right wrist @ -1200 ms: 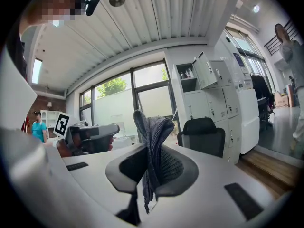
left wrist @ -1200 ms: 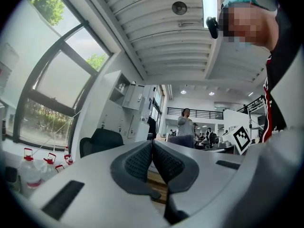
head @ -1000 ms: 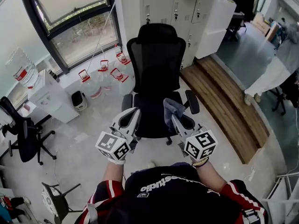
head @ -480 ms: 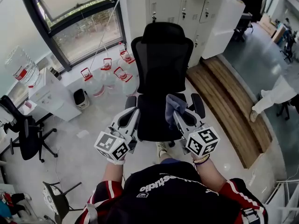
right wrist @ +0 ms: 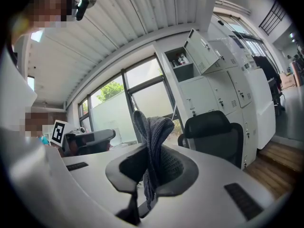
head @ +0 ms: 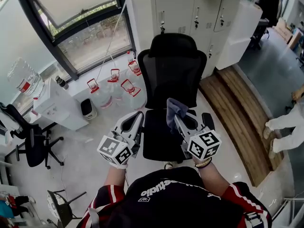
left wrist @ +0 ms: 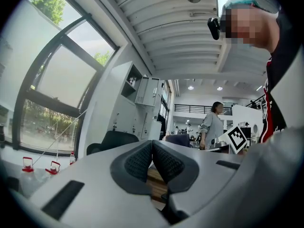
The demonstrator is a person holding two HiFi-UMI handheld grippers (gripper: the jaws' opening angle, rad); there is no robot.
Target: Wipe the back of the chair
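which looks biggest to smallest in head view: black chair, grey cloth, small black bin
1. black chair
2. grey cloth and small black bin look about alike; the cloth is nearer the camera, so unranked.

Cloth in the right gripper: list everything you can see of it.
The cloth is blue-grey, ribbed and knit-looking, folded and bunched. The right gripper is shut on its middle: a rounded fold stands above the jaws, a narrow tail hangs below. It is held up in front of the black chair, not touching it, in contact only with that gripper.
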